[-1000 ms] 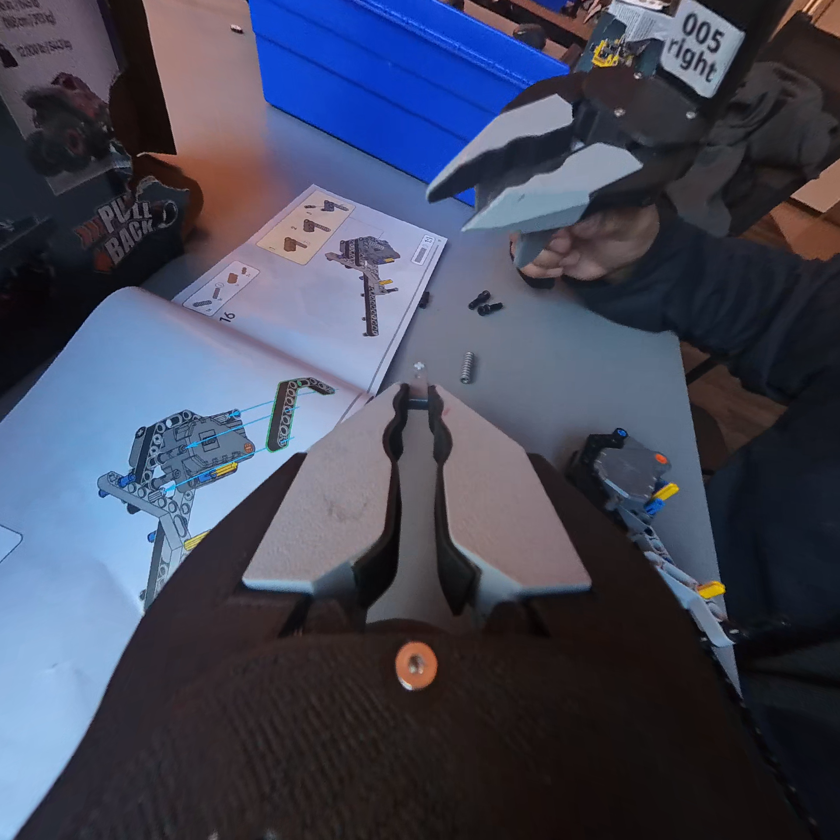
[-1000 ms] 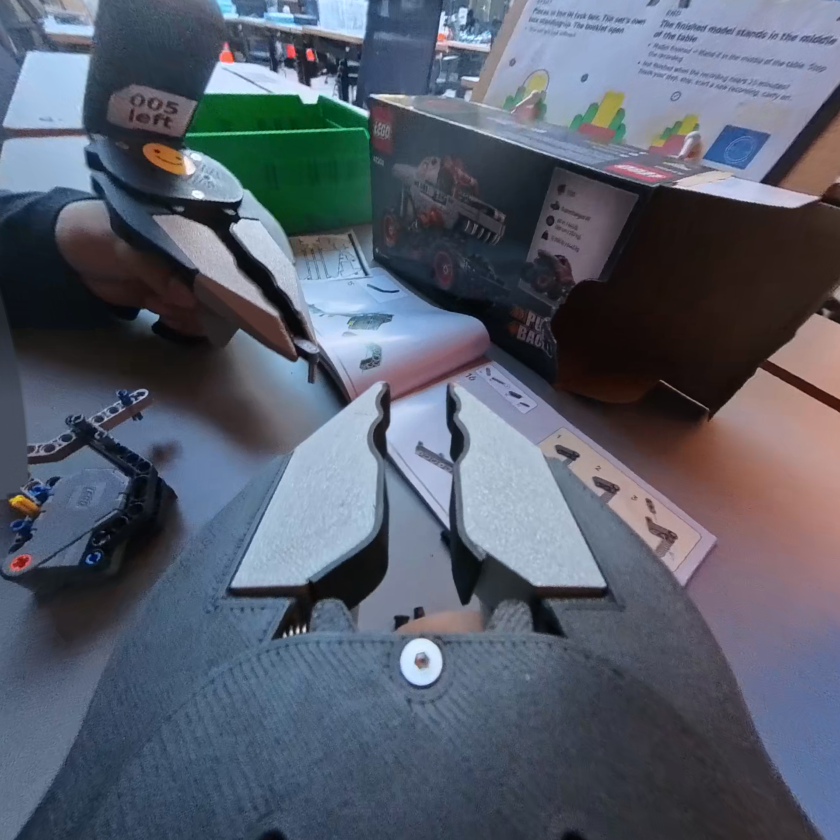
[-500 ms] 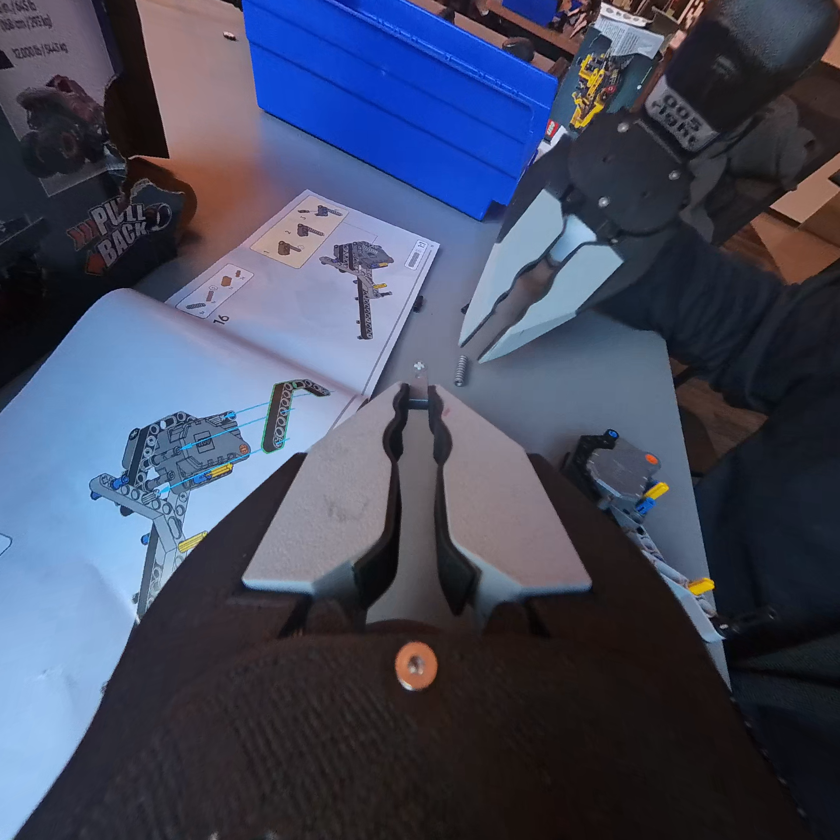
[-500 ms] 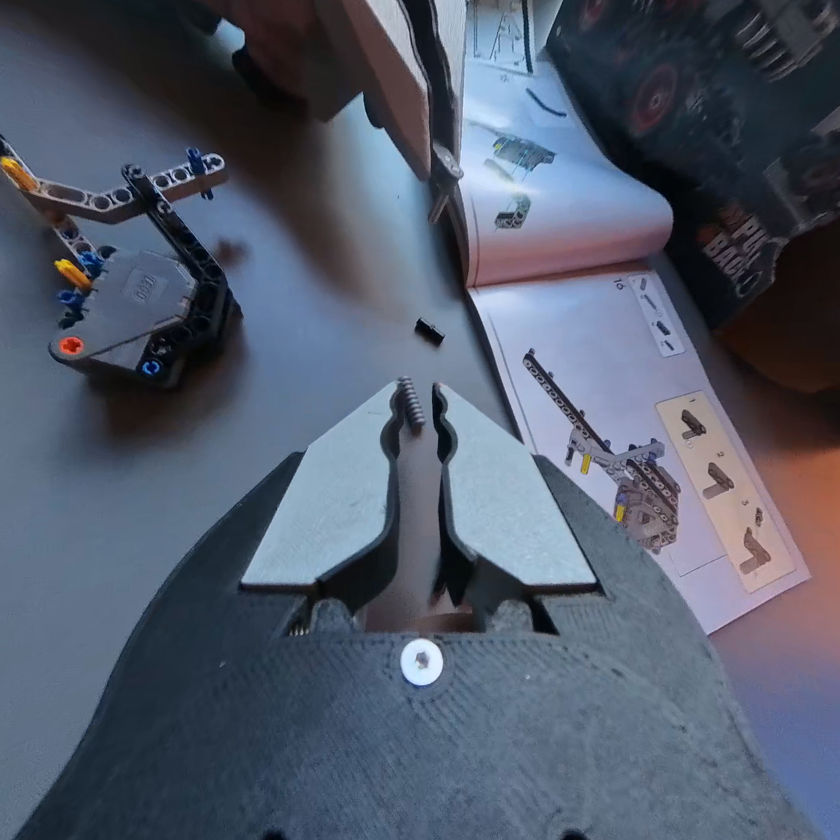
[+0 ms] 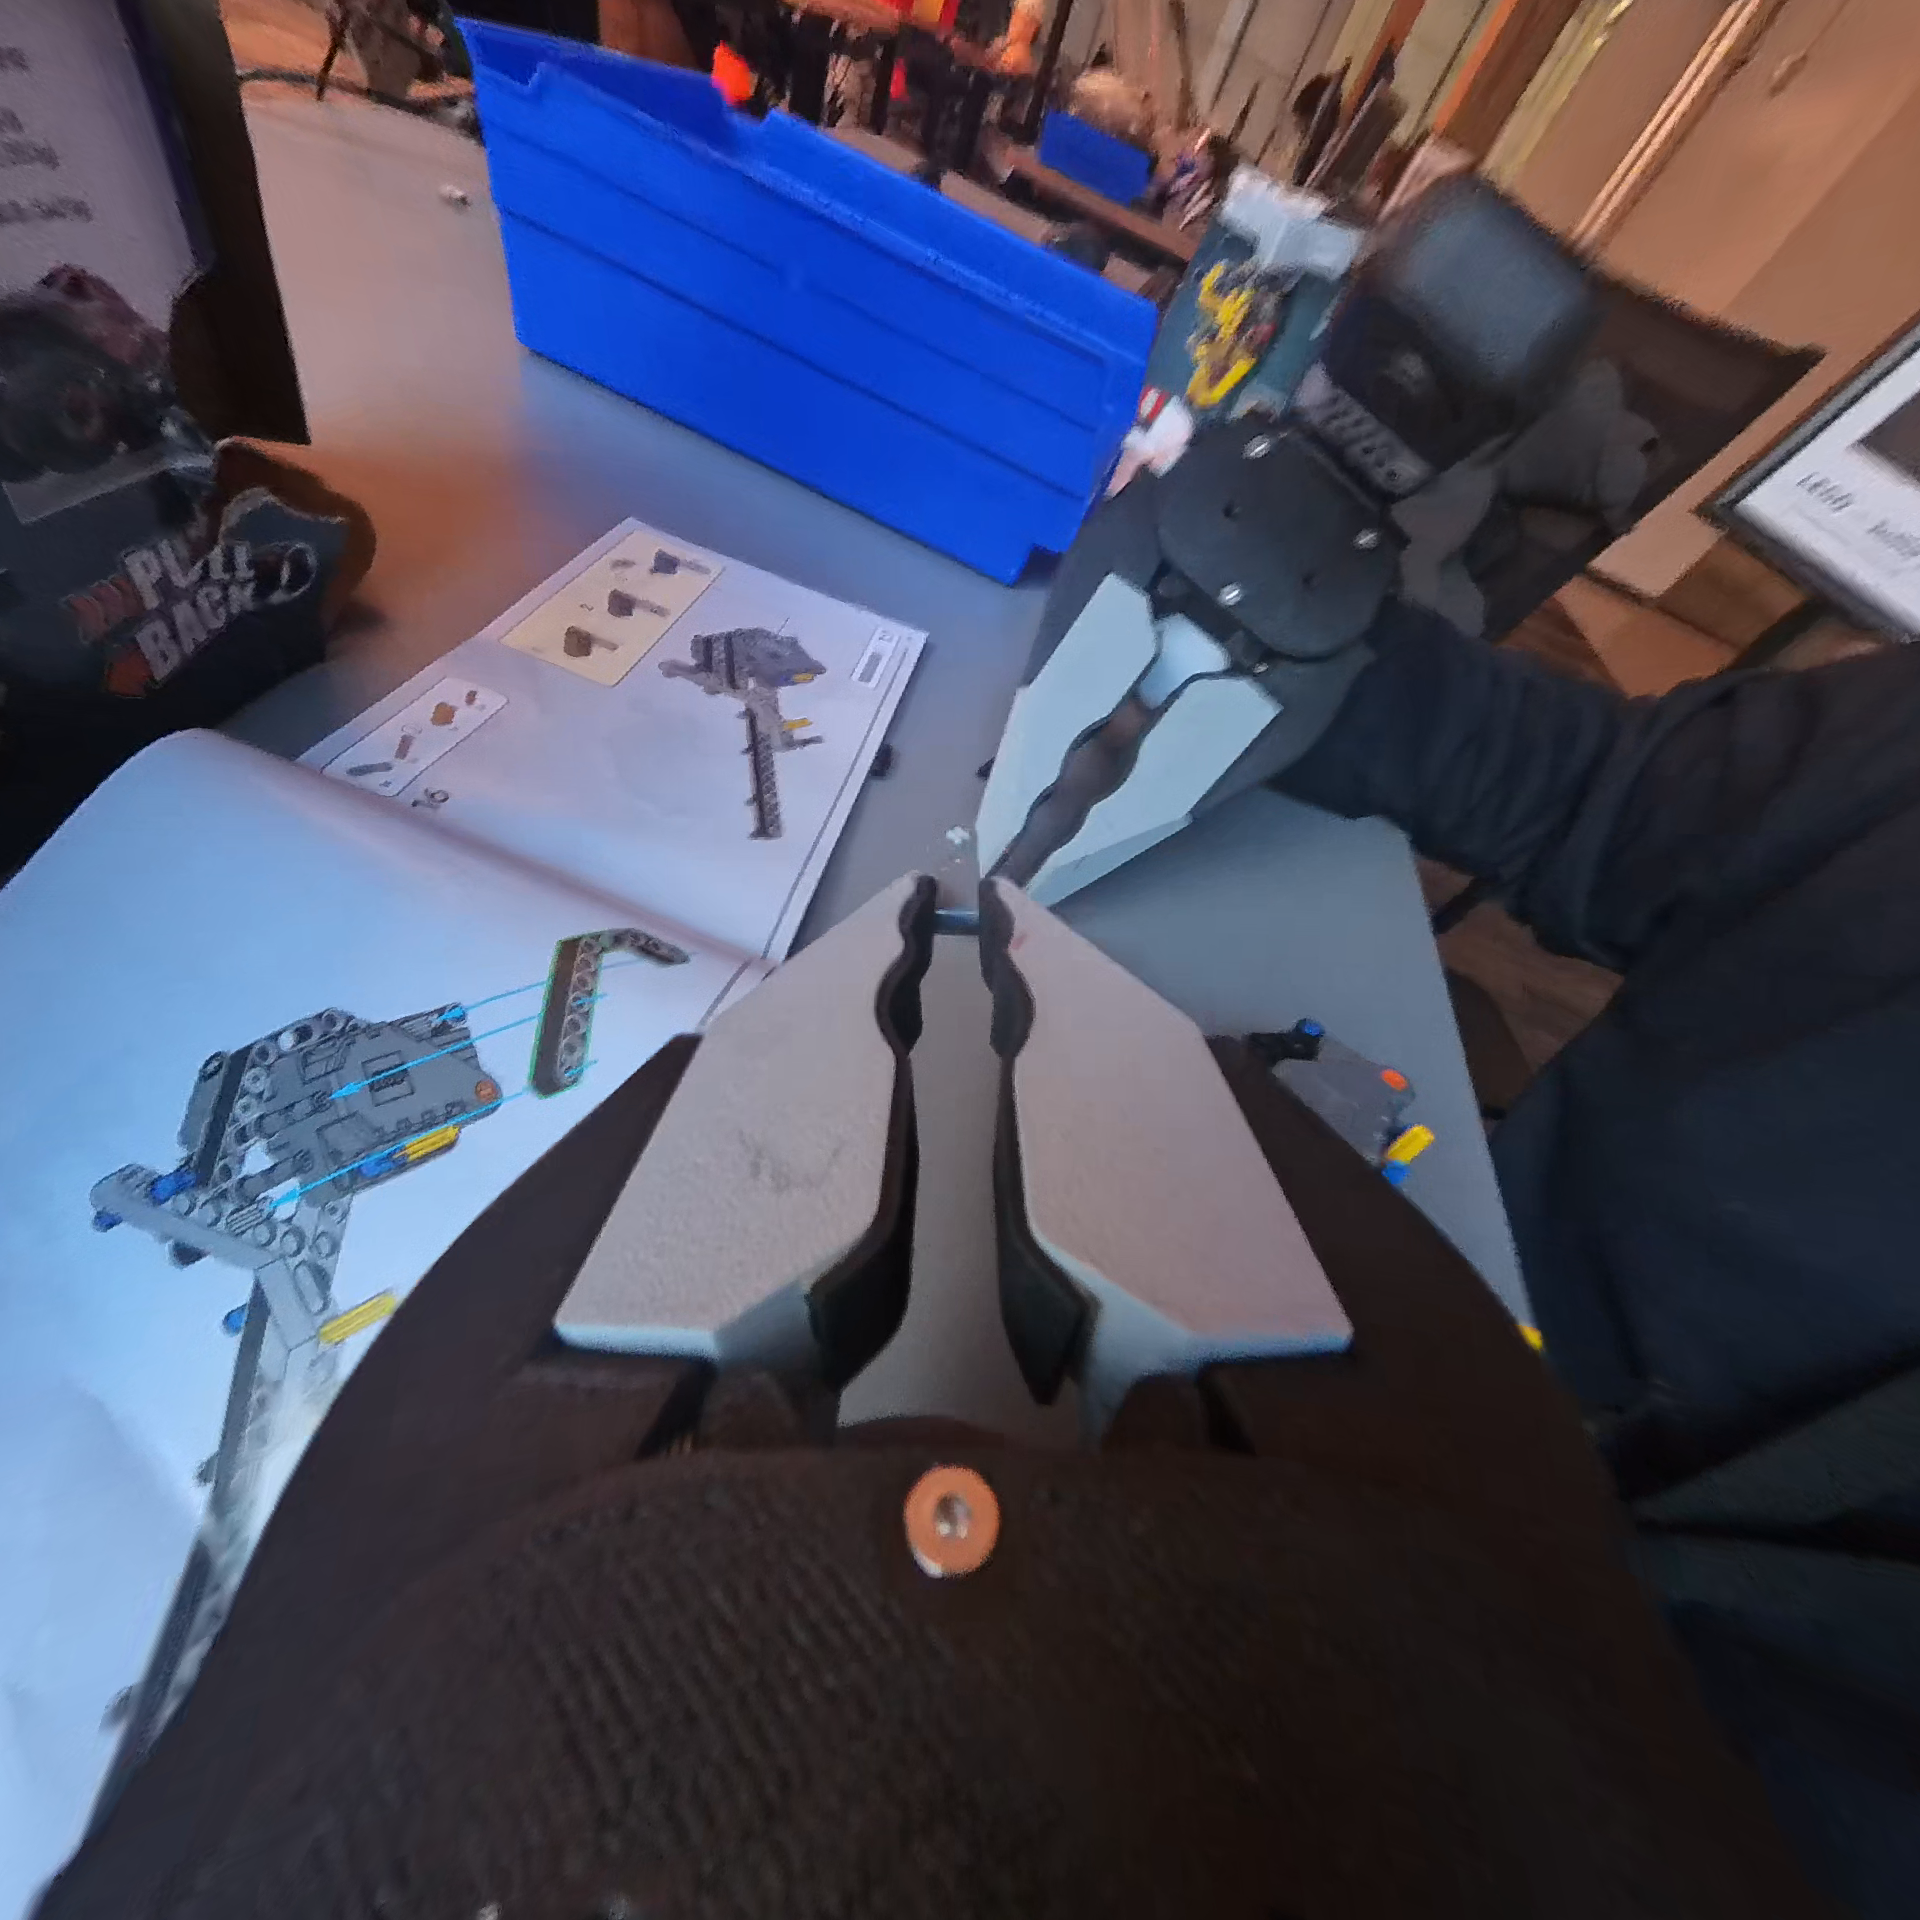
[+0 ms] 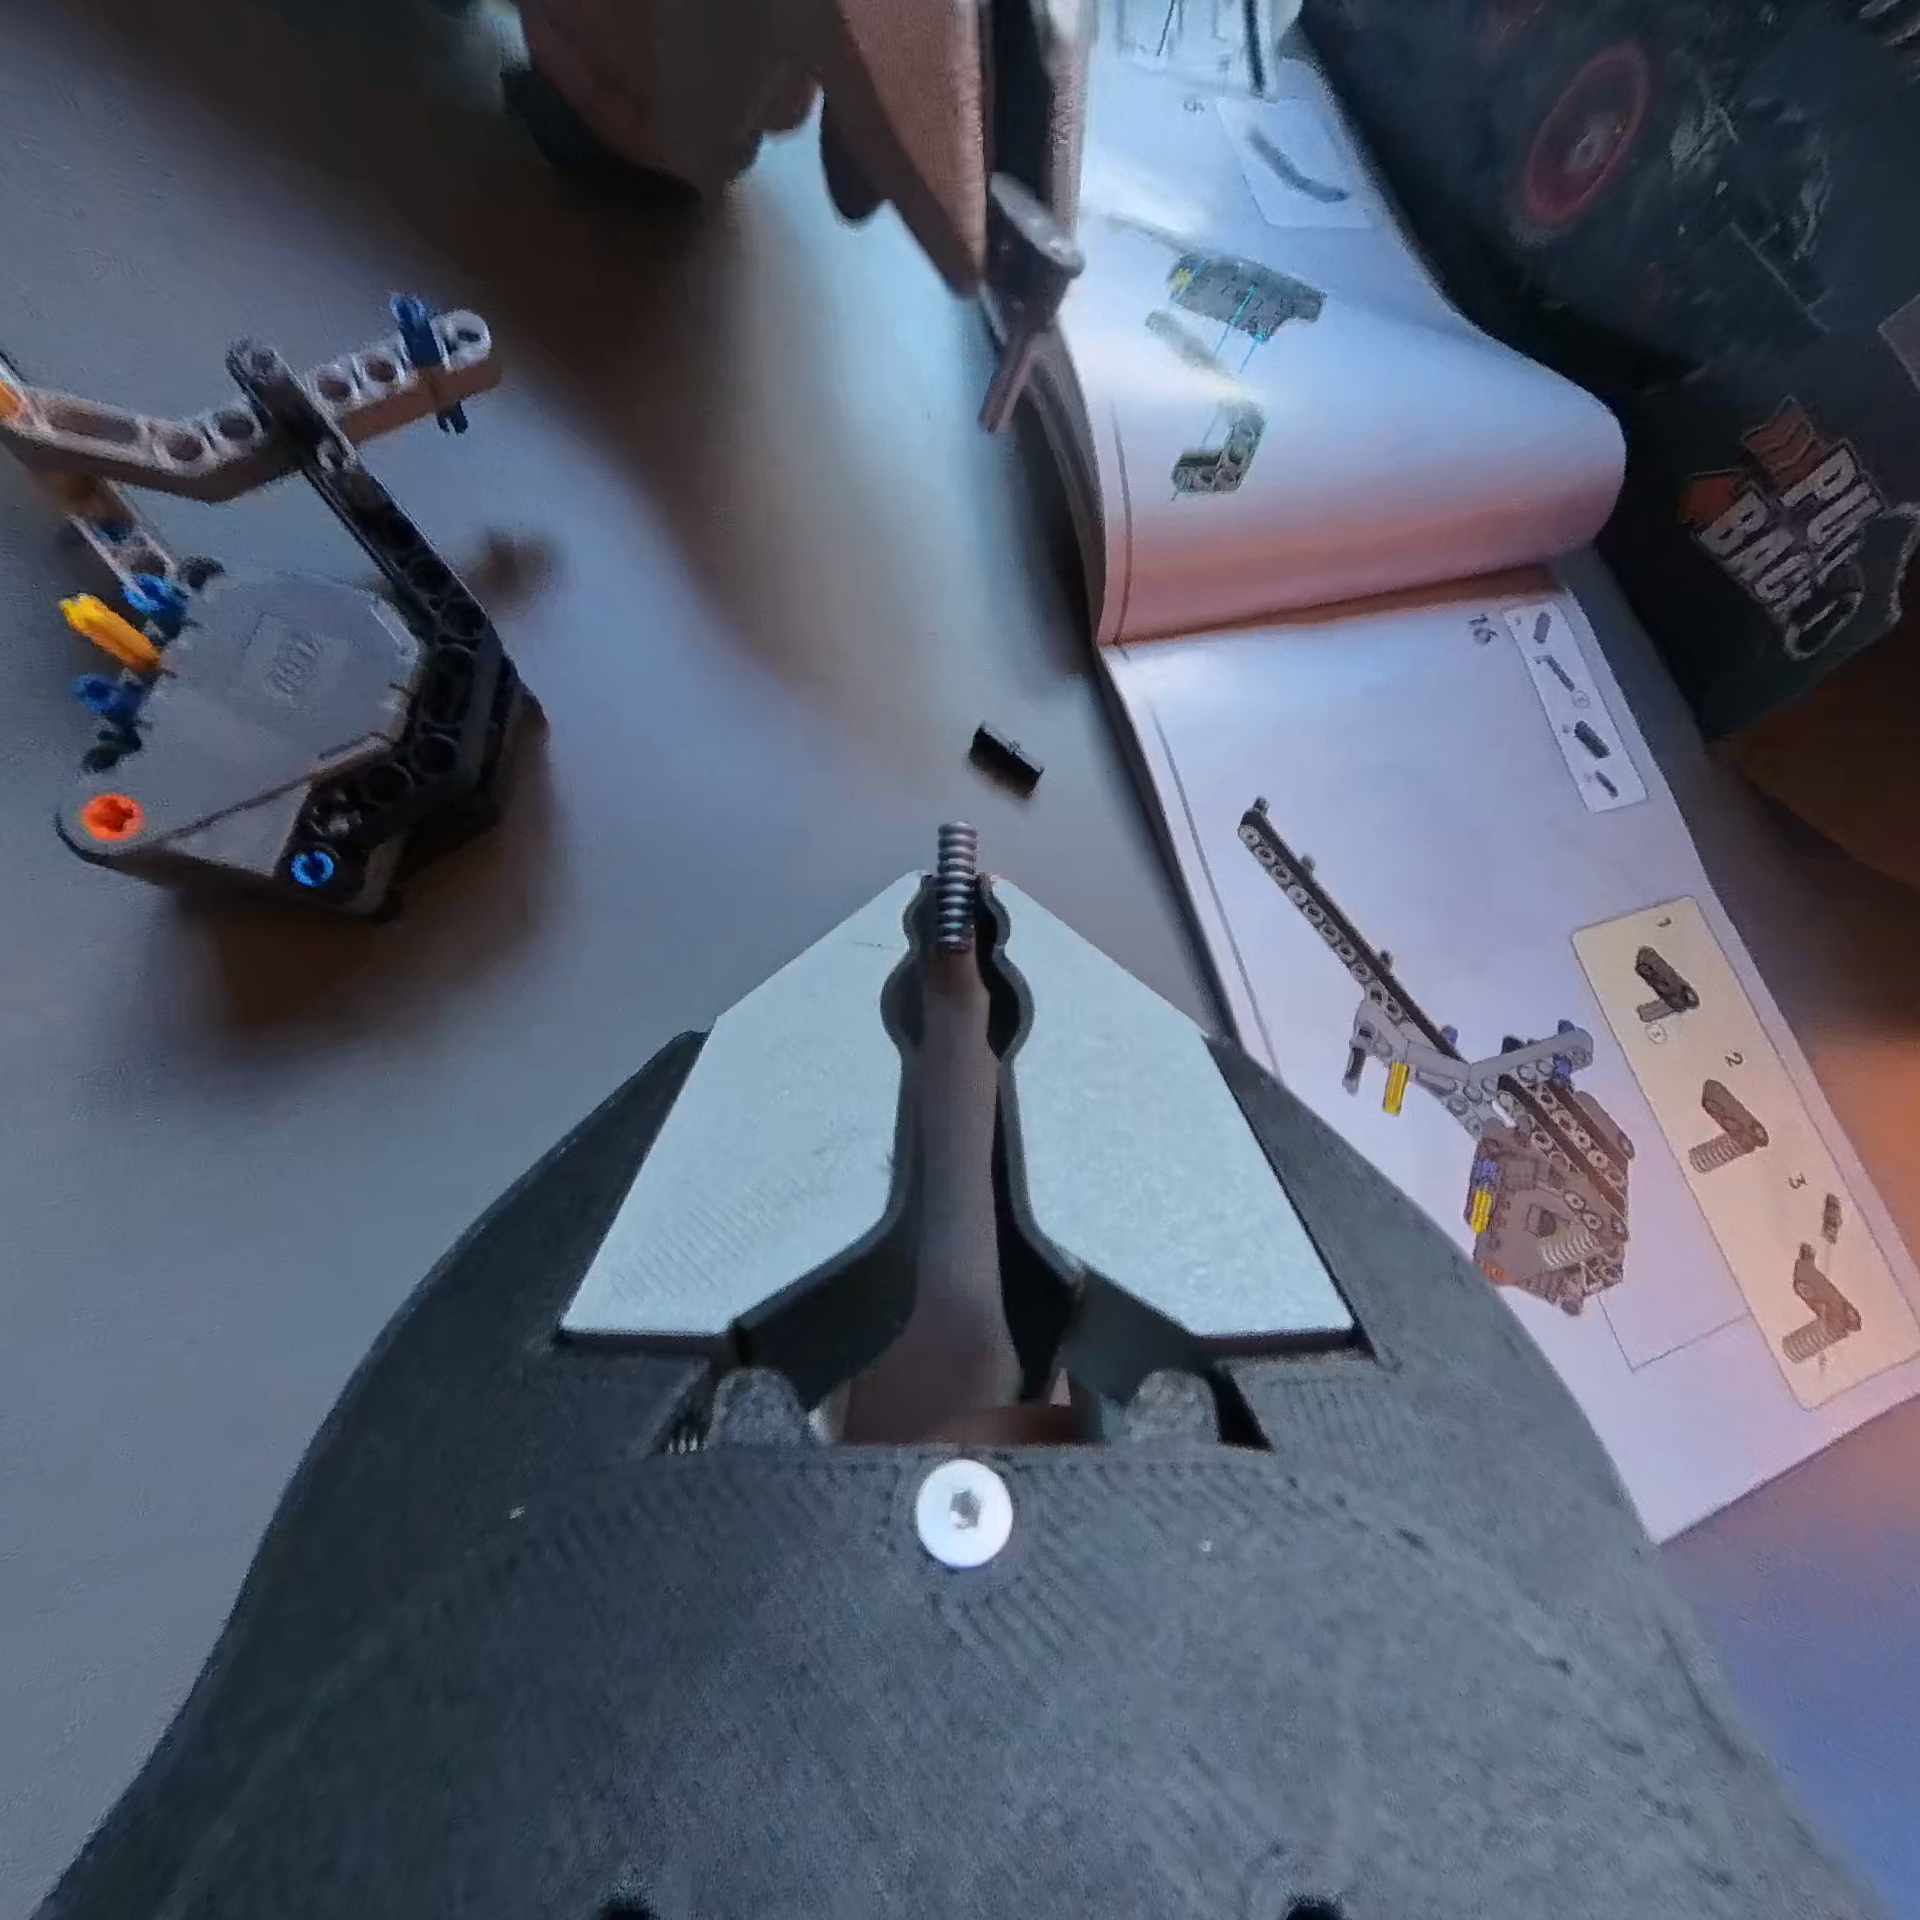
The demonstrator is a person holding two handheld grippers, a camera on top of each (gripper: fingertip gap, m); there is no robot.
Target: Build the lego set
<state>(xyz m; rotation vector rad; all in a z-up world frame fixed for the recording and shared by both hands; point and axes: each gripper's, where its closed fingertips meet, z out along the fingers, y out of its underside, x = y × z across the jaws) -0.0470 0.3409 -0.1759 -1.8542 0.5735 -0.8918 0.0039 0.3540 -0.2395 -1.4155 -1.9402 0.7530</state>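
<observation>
From my feed: grey table [image 5: 416, 416], warm orange light on its far left corner. Blue bin [image 5: 810, 312] along the far edge. Beige walls [image 5: 1714, 156] and more tables behind, blurred.

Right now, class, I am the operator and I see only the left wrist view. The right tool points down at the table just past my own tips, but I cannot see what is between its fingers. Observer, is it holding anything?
Observer: Yes. In the right wrist view the right tool is shut on a small metal spring, whose far end pokes out past the tips.
Operator: Is anything on the table ahead of it?
Observer: A short black pin lies on the table just beyond the spring, apart from the booklet.
Operator: And my own load?
Observer: Your left tool grips a small dark piece; its stem sticks out past the tips, by the booklet's edge.
</observation>
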